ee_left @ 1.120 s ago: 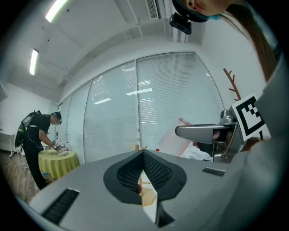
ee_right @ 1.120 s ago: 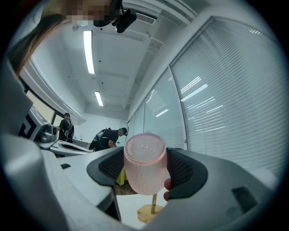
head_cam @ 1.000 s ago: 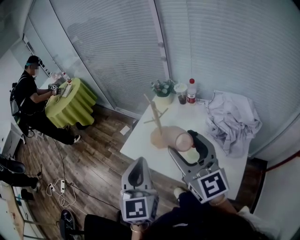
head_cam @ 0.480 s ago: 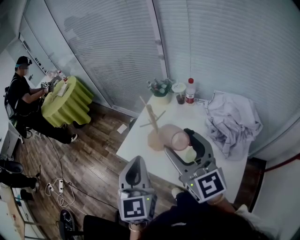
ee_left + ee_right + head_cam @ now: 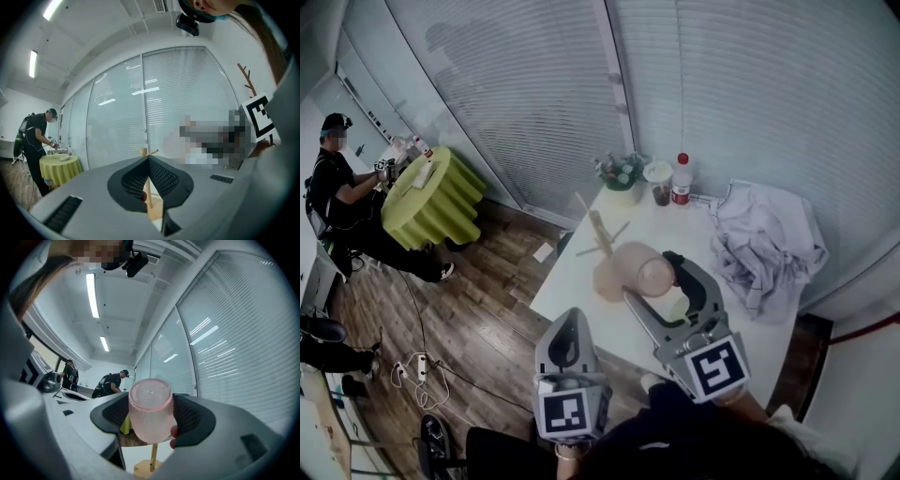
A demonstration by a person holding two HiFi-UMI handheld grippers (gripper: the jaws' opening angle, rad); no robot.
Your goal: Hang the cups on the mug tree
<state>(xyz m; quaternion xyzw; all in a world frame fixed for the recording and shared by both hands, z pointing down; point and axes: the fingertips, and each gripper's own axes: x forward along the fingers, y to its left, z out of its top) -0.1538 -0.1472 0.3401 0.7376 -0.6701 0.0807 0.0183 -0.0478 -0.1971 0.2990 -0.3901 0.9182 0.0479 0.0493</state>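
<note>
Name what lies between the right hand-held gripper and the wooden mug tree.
The translucent pink cup clamped in its jaws; the head view shows it.

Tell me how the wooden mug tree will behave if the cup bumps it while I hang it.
Likely light and tippy: the mug tree is a thin pole with thin pegs, so a push from the cup high up may rock it. Its wide round base should steady it somewhat. On the smooth white table it may slide rather than fall.

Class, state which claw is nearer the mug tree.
Right. The right claw, gripping a pink cup, is beside the mug tree; the left claw hangs back off the table.
</note>
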